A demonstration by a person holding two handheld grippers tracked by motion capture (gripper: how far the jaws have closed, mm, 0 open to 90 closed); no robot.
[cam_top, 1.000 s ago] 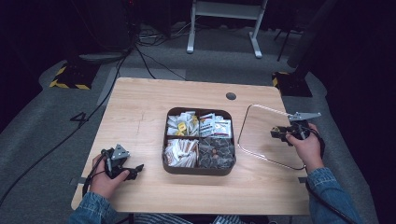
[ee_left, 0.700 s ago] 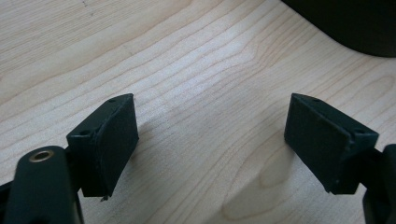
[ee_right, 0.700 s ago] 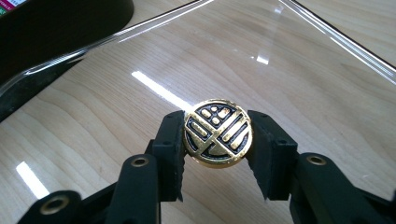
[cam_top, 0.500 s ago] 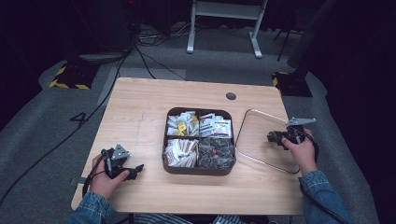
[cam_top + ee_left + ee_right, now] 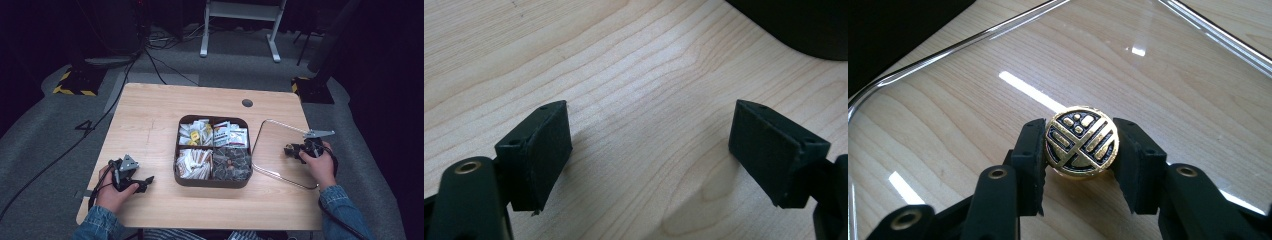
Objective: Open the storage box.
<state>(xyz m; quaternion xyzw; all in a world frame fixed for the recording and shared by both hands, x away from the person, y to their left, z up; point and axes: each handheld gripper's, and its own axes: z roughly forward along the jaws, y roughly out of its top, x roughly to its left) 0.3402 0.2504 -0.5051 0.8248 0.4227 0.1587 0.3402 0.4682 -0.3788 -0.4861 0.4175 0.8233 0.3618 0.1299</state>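
Lowered lid [image 5: 280,150] by gold knob [image 5: 1081,141], right gripper [image 5: 1081,145] pinching knob; lid now nearly flat on table [image 5: 150,115], right of box [image 5: 212,181]. Left gripper [image 5: 649,150] spread, idle. Box stood uncovered.

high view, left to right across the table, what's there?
left claw → divided tray of packets → clear glass lid → right claw, shut on the lid's gold knob.

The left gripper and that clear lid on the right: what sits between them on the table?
In the high view, the dark four-part tray of packets sits between the left gripper and the clear lid; bare wood lies either side.
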